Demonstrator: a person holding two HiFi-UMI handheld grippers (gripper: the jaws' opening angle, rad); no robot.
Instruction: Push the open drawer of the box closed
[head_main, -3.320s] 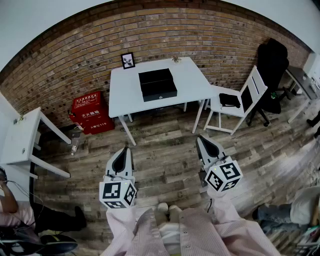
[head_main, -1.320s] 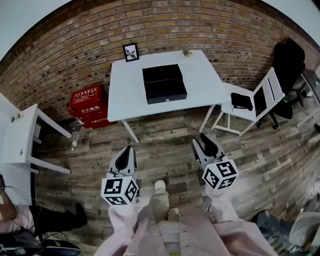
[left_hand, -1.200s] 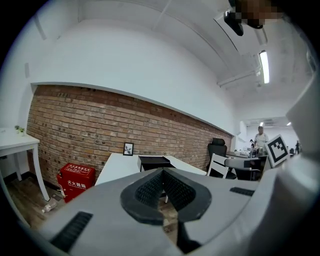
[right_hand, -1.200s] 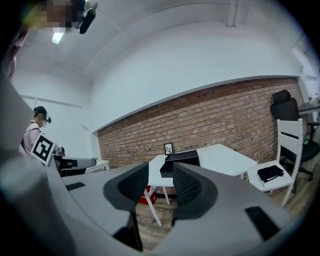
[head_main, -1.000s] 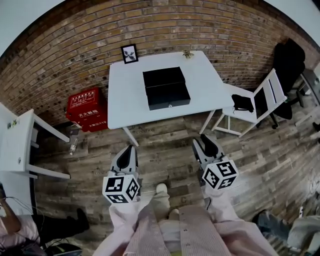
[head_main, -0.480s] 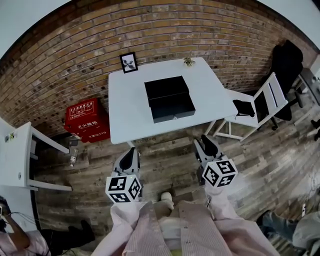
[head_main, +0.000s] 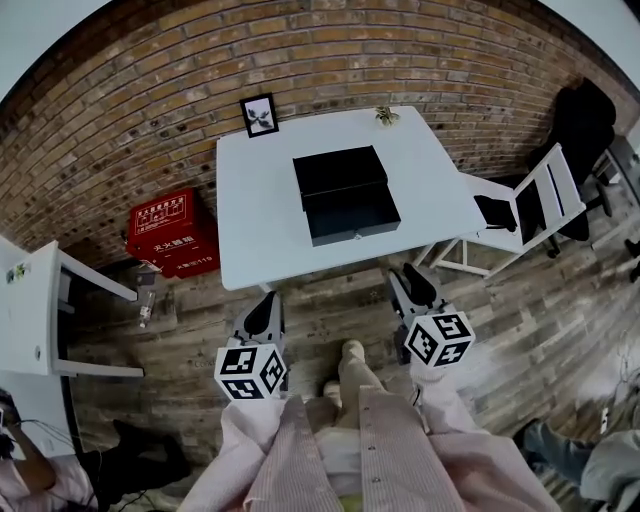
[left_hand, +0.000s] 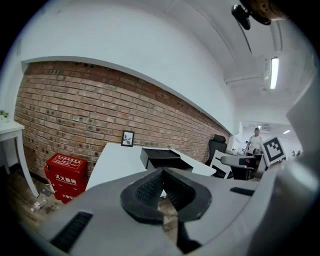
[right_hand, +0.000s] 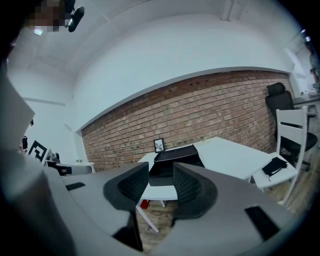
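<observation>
The black box lies in the middle of the white table, its drawer pulled out toward me. Both grippers hang over the wooden floor, short of the table's near edge and apart from the box. My left gripper is shut, its pads meeting at the tips with nothing between them. My right gripper is open by a narrow gap and holds nothing. The left gripper view shows the box beyond the left gripper. In the right gripper view the box sits straight ahead of the right gripper.
A picture frame and a small plant stand at the table's back edge by the brick wall. A red crate sits on the floor left of the table. A white chair stands at its right, a second white table far left.
The person has walked toward the table, so the box and table sit nearer and larger. Both grippers stay held out in front, now close to the table's near edge.
</observation>
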